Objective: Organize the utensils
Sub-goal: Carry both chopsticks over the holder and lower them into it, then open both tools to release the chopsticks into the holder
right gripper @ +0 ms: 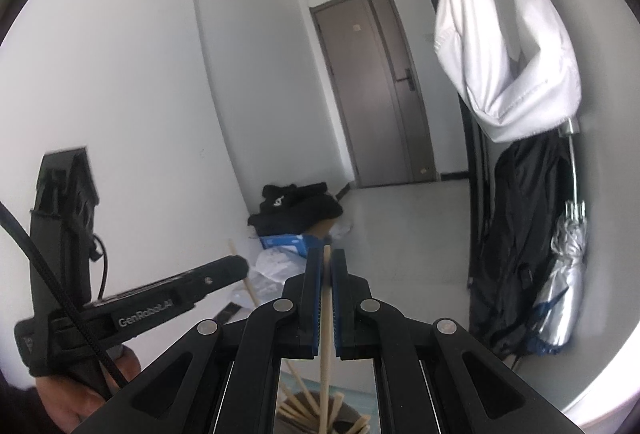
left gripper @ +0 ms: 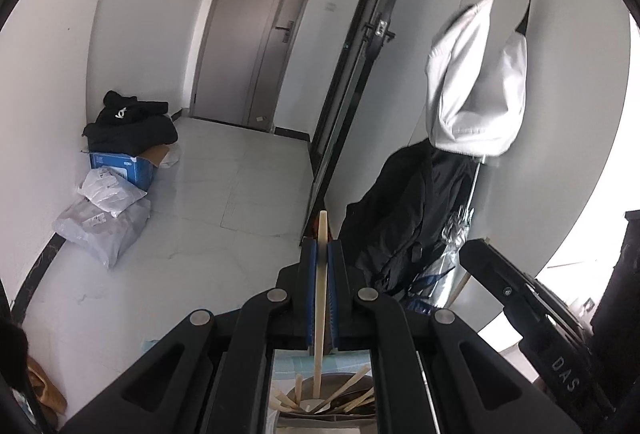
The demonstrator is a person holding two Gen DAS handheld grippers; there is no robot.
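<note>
Currently both tongs grip utensils: left tongs (left gripper: 322, 254) clamp a wooden spatula (left gripper: 320, 298), right tongs (right gripper: 327, 264) clamp a chopstick (right gripper: 325, 334). Both hang above the metal holder (left gripper: 320, 400) holding several sticks; task looks partly done.

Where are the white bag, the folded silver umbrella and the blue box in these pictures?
white bag (left gripper: 476, 81): left wrist view, middle of its hanging body.
silver umbrella (right gripper: 564, 274): right wrist view, folded canopy below the shaft.
blue box (left gripper: 122, 167): left wrist view, its front face under the black clothes.
</note>
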